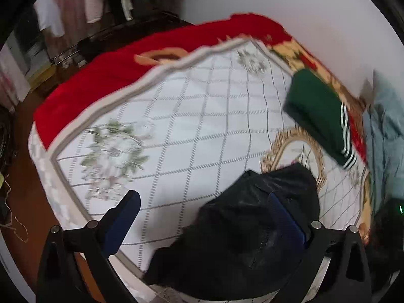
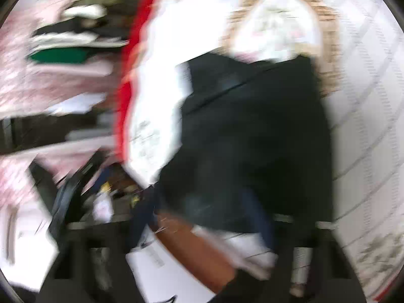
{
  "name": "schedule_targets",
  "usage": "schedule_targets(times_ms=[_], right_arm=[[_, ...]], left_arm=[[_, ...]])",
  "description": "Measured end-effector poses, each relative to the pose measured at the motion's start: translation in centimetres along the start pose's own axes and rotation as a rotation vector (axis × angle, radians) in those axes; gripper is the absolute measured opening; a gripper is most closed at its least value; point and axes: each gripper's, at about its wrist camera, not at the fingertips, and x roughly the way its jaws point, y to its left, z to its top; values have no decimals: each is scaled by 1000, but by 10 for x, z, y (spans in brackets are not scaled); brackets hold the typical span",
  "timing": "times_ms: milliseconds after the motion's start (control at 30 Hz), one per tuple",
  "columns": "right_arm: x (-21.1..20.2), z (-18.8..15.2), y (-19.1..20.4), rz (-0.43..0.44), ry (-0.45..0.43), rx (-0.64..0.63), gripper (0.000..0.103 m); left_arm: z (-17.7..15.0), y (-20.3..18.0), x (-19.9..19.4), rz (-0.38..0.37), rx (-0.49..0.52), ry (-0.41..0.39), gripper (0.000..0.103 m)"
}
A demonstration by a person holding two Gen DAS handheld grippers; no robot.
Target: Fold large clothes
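Looks only partly done. Can spot one green garment (image 1: 320, 116) with white stripes, folded flat and parked near the far right side of the bed cover (image 1: 189, 126), so probably finished with that one. Can also spot a black garment (image 1: 252, 222) bunched in a lump at the near edge of the bed, right in front of both tongs, not smooth and not folded yet. Seems to need spreading flat first, then folding, then putting beside the green one. Hard to say about more clothes waiting: just a pale blue cloth (image 1: 386, 131) at the far right, cut off by the edge of the view. Left gripper (image 1: 204, 217) spread wide, with one finger (image 1: 123, 217) bare over the bed and the other tucked under a flap of the black cloth, so draped on it, not pinched. Right gripper (image 2: 202, 217) much too blurry; cannot tell whether wide or closed, only that black cloth fills the space in front of it. No basket, box or bag to see anywhere. Only the bed holding things: a red blanket (image 1: 113, 75) along its far side, plus the two garments. Past the bed, hanging clothes (image 1: 75, 5) and, in the right view, a smeared stack of clothes (image 2: 63, 50), too fuzzy to sort out.
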Motion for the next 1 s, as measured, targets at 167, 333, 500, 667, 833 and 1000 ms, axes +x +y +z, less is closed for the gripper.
schedule_targets(times_ms=[167, 333, 500, 667, 833, 1000], right_arm=[[91, 38, -25, -112, 100, 43, 30], [102, 51, -32, -95, 178, 105, 22], [26, 54, -28, -8, 44, 89, 25], [64, 93, -23, -45, 49, 117, 27], [117, 120, -23, -156, 102, 85, 20], [62, 111, -5, -87, 86, 52, 24]], left_arm=[[-7, -21, 25, -11, 49, 56, 103], [-10, -26, 33, 11, 76, 94, 103], [-5, -42, 42, 33, 121, 81, 103], [4, -54, 70, 78, 133, 87, 103], [9, -63, 81, 103, 181, 82, 103], [16, -73, 112, 188, 282, 63, 103]])
